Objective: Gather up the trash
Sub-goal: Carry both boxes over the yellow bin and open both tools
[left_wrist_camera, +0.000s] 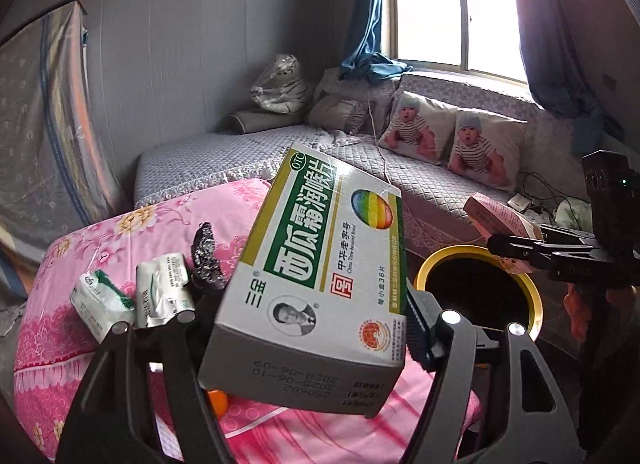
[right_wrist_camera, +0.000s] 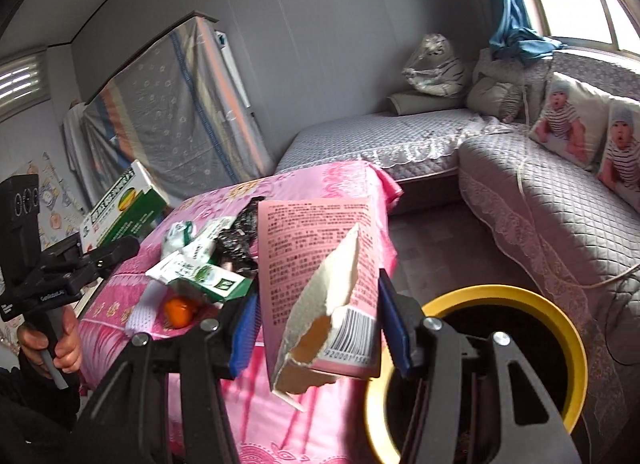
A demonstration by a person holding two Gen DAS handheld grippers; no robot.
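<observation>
My left gripper (left_wrist_camera: 312, 304) is shut on a green and white medicine box (left_wrist_camera: 320, 264), held tilted above the pink floral cloth (left_wrist_camera: 120, 232). My right gripper (right_wrist_camera: 320, 320) is shut on a torn pink carton (right_wrist_camera: 320, 256), its blue pads against both sides. The yellow-rimmed bin (right_wrist_camera: 568, 328) stands just right of it, dark inside. In the left wrist view the right gripper (left_wrist_camera: 504, 244) holds the pink carton (left_wrist_camera: 500, 216) over the bin's rim (left_wrist_camera: 536, 304). In the right wrist view the left gripper (right_wrist_camera: 116, 248) carries the green box (right_wrist_camera: 124, 204) at far left.
On the pink cloth lie white tissue packs (left_wrist_camera: 162, 292), a black crumpled wrapper (left_wrist_camera: 206, 260), a green and white carton (right_wrist_camera: 212, 280) and an orange thing (right_wrist_camera: 178, 312). A grey quilted sofa (right_wrist_camera: 540, 192) with printed cushions (left_wrist_camera: 416, 132) runs behind the bin; cables (left_wrist_camera: 536, 184) lie on it.
</observation>
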